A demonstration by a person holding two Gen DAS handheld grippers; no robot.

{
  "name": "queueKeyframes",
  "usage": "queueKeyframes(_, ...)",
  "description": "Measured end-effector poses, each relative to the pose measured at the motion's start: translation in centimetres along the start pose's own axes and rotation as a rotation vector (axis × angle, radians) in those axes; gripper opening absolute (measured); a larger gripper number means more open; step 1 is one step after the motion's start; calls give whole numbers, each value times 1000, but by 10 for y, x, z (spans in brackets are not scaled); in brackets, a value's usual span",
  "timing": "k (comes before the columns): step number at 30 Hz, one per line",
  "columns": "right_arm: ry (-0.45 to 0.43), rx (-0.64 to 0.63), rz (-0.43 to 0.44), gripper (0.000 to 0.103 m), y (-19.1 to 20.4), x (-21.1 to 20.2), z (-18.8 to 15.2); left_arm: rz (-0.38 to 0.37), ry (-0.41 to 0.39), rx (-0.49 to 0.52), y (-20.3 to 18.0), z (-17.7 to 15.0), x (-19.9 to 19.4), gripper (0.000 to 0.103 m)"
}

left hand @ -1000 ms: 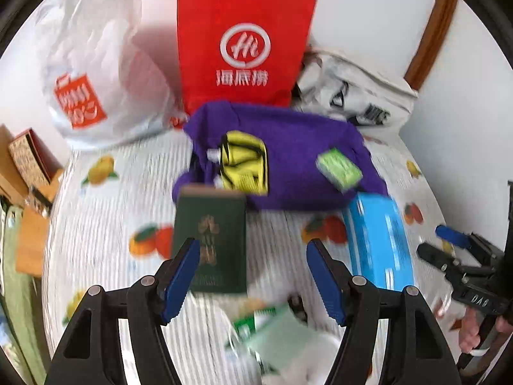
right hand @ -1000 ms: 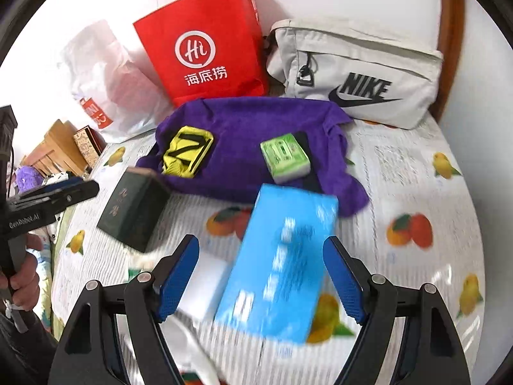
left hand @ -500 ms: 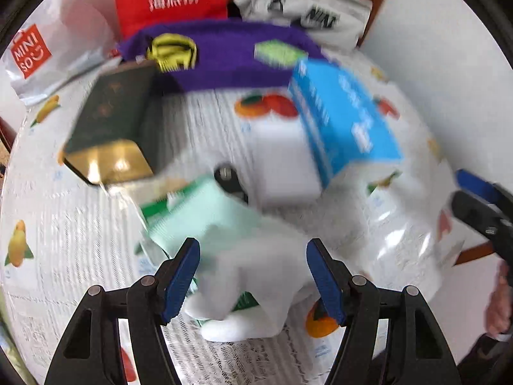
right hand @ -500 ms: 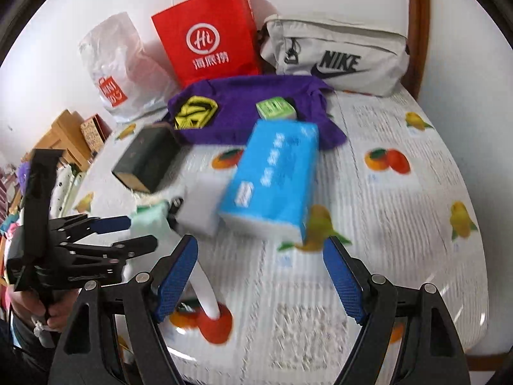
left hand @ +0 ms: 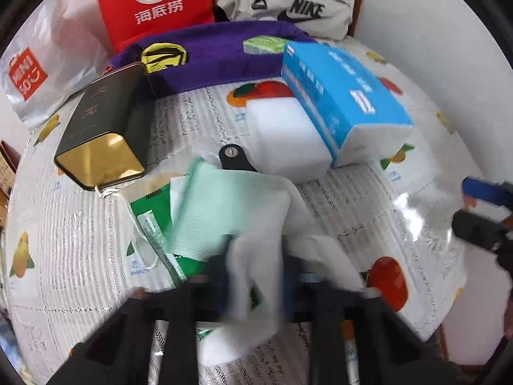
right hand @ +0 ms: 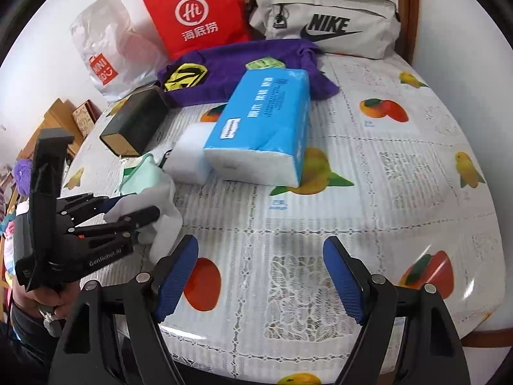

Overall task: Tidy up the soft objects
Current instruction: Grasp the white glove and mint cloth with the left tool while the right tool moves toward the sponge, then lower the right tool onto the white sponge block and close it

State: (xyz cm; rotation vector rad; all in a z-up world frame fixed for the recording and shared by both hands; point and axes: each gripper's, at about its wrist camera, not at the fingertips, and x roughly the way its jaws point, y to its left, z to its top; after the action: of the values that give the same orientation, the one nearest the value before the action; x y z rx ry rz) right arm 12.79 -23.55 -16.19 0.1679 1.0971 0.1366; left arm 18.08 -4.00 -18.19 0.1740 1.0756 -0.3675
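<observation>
Beside the blue tissue pack (right hand: 266, 125), the left gripper (right hand: 134, 211) pinched a white cloth (right hand: 160, 215), while the right gripper (right hand: 259, 276) hung wide open above the bench (right hand: 400, 192).

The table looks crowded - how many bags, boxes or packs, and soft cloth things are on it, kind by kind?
Bags: 3 - red paper bag, white plastic bag, grey Nike pouch
Boxes and packs: 3 - dark green box, blue tissue pack, white block
Cloths: 2 - purple cloth, white cloth clamped by the left gripper
Total: 8
</observation>
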Motion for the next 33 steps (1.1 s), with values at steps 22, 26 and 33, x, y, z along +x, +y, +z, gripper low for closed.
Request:
queueKeyframes(22, -9, -109, 115, 78, 63, 36, 17, 107, -82, -257, 110, -22, -46, 13)
queueKeyframes(26, -7, -97, 104, 76, 71, 49, 26, 72, -58, -269, 114, -30, -32, 14)
queueKeyframes(33, -37, -34, 51, 74, 76, 71, 35, 24, -35, -278, 121, -31, -15, 14)
